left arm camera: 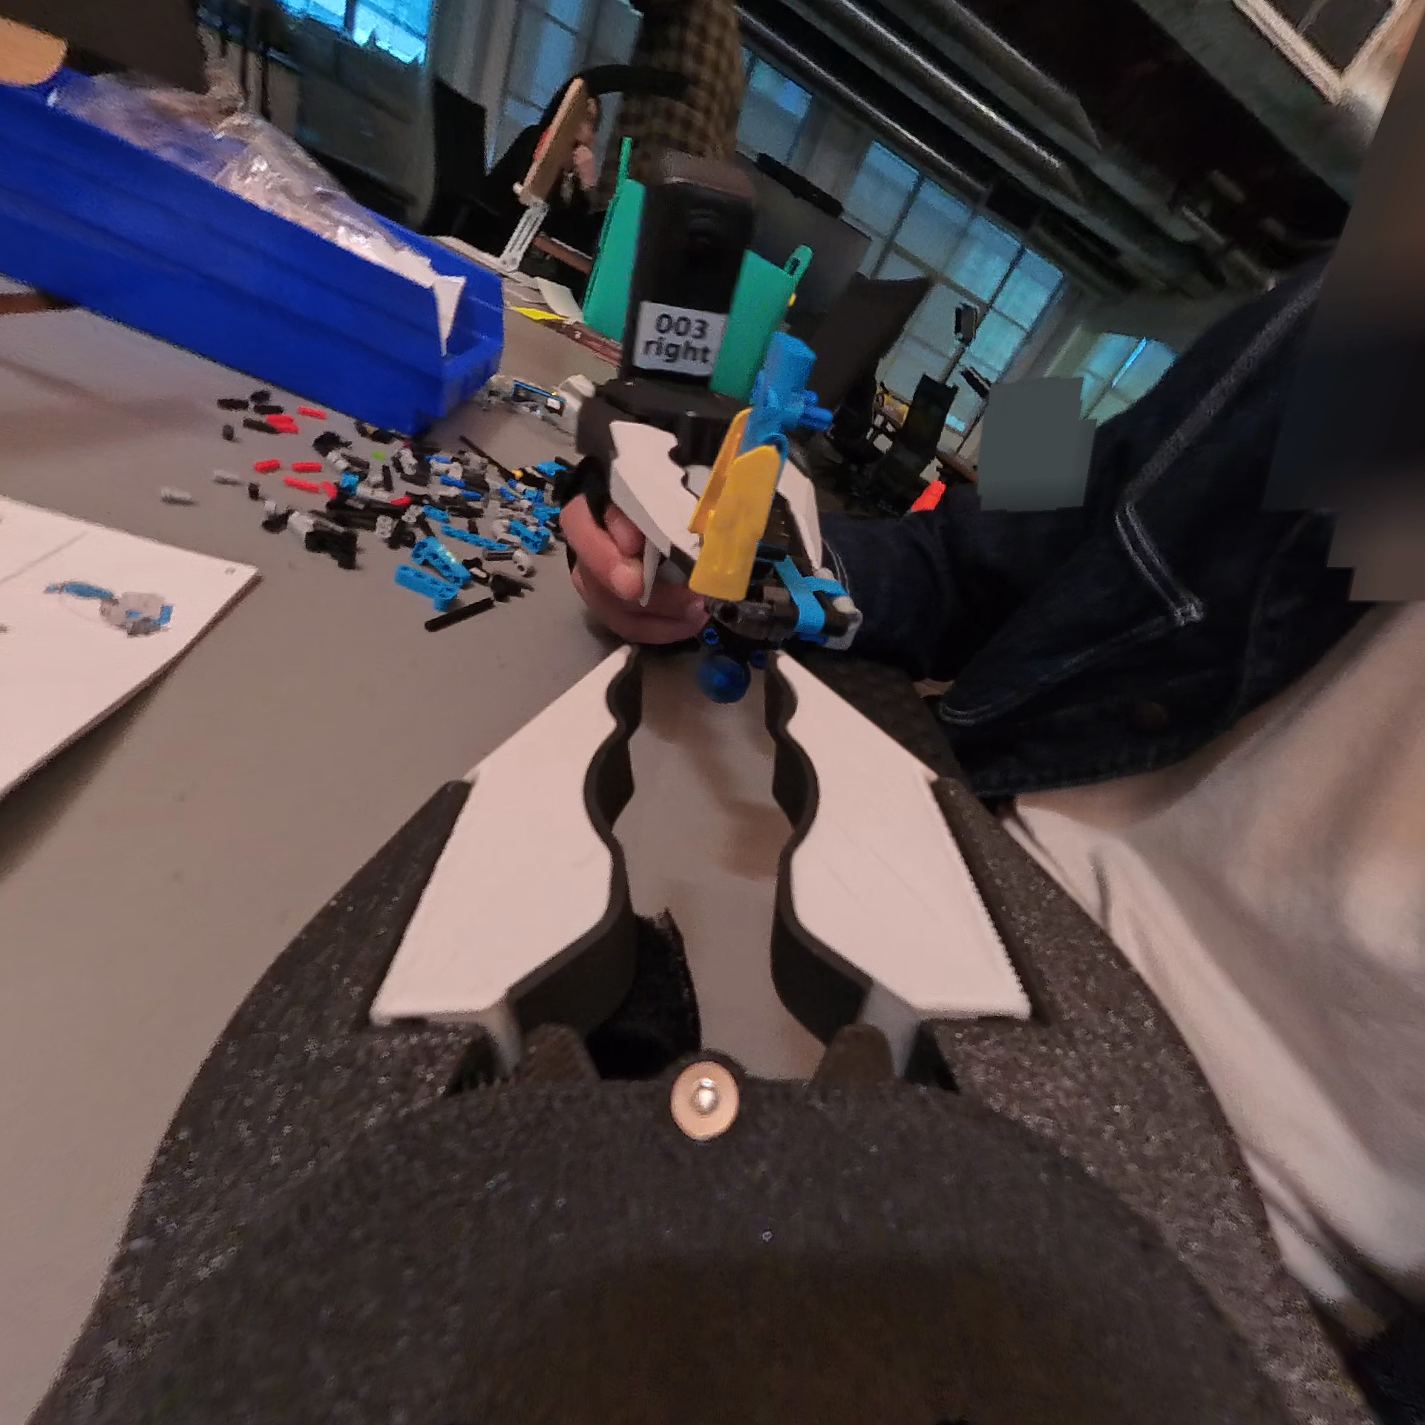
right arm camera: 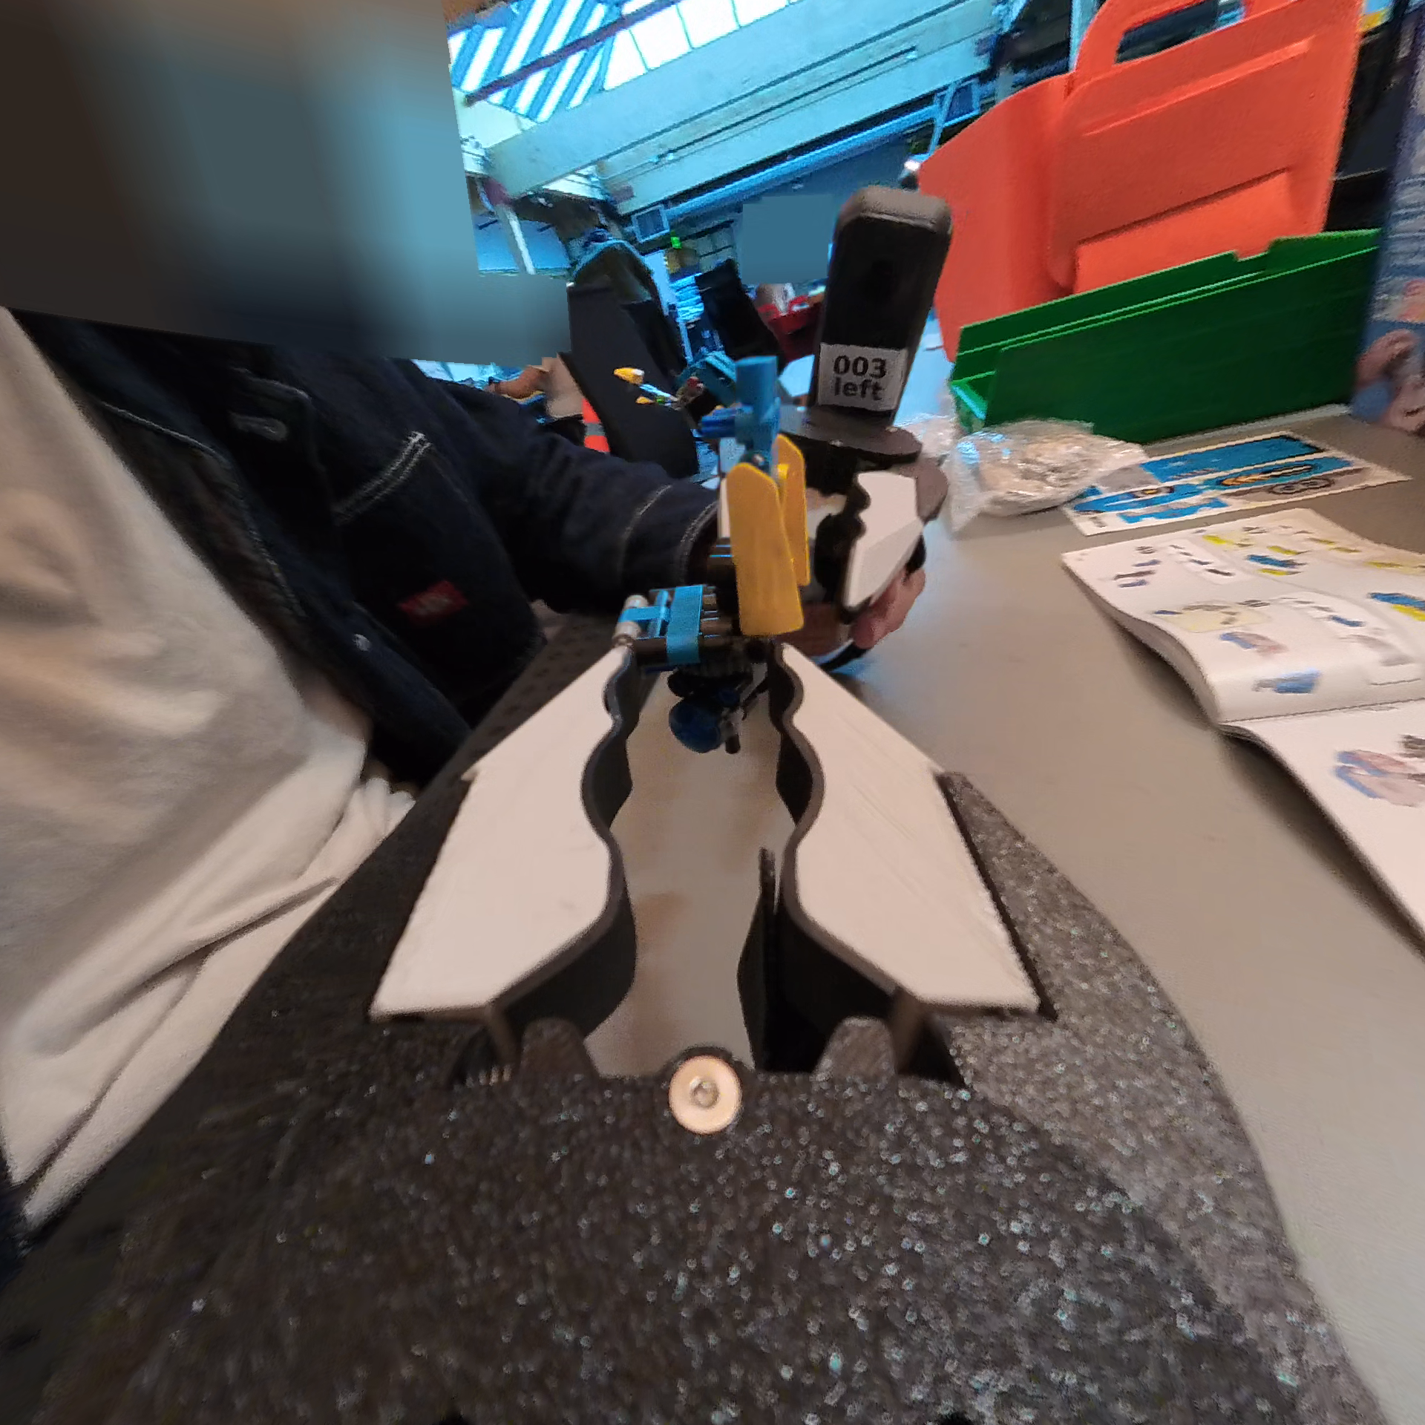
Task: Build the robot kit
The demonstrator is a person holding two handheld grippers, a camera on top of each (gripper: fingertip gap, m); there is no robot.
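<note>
A small brick model point(left arm camera: 740, 532) with yellow blades, light blue beams, a black body and a dark blue knob is held up between the two grippers, which face each other over the grey table point(left arm camera: 308, 732). My left gripper point(left arm camera: 702, 659) has its white fingertips closed around the model's lower end by the knob. My right gripper point(right arm camera: 702, 655) clamps the same model point(right arm camera: 759, 555) at its black and blue base. Each gripper shows in the other's view, the right gripper point(left arm camera: 732, 555) and the left gripper point(right arm camera: 794, 563), each with a hand behind it.
A blue bin point(left arm camera: 231, 254) with plastic bags stands at the back left, with scattered small brick pieces point(left arm camera: 432, 501) and a printed sheet point(left arm camera: 100, 617) near it. An open booklet point(right arm camera: 1272, 617), a sticker sheet point(right arm camera: 1234, 478), a plastic bag point(right arm camera: 1033, 463), a green bin point(right arm camera: 1157, 347) and an orange case point(right arm camera: 1141, 154) are opposite. A person's jacket point(left arm camera: 1118, 617) is close. Tip to tip, the grippers are about 5 cm apart.
</note>
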